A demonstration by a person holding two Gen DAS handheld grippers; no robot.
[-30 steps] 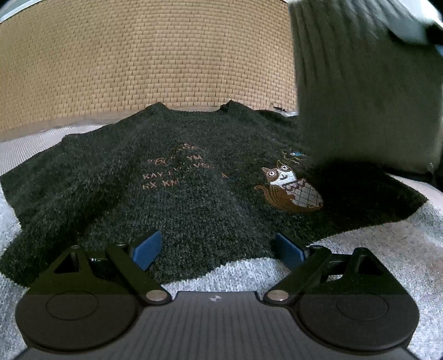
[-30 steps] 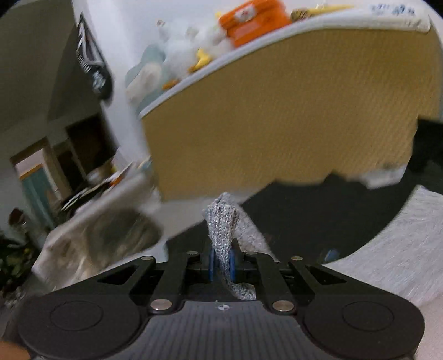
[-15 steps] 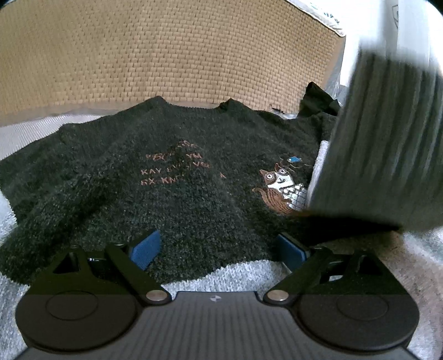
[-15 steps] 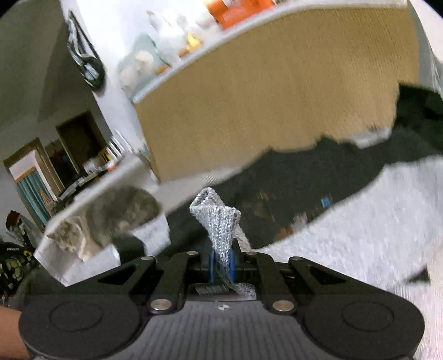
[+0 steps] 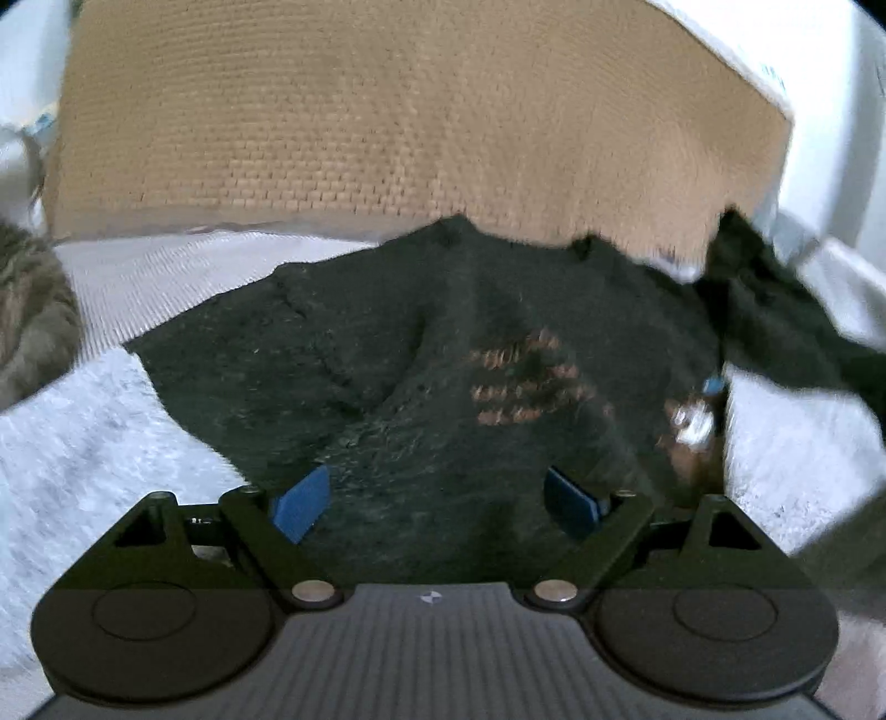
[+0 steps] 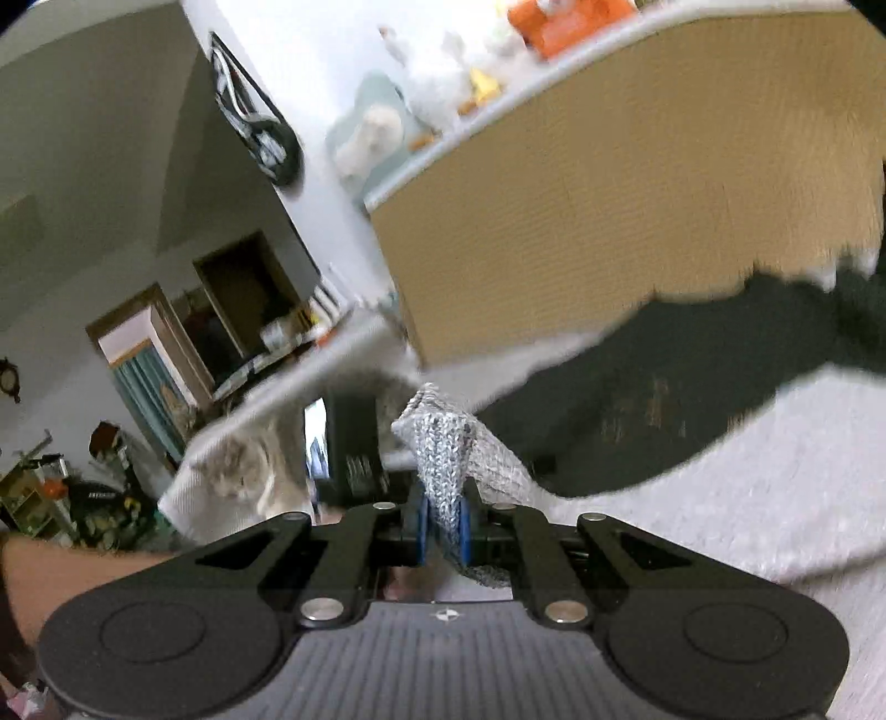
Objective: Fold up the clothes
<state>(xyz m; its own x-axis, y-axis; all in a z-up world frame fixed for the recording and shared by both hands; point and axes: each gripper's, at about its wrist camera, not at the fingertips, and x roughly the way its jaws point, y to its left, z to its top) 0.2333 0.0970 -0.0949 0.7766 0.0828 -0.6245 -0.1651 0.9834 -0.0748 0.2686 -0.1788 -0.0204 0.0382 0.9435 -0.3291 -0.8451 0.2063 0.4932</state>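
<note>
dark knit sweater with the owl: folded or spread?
Mostly spread: the dark knit sweater lies open, lettering up; its right edge is covered by grey knit.

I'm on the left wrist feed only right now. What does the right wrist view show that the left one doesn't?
Right wrist only: the right gripper shut on a fold of grey knit fabric, an orange box above the headboard, a doorway.

Left wrist only: the left gripper, closing with nothing pinched between its pads, low over the sweater.

Both: the dark sweater with orange lettering, the woven headboard, a cat at the left edge.
</note>
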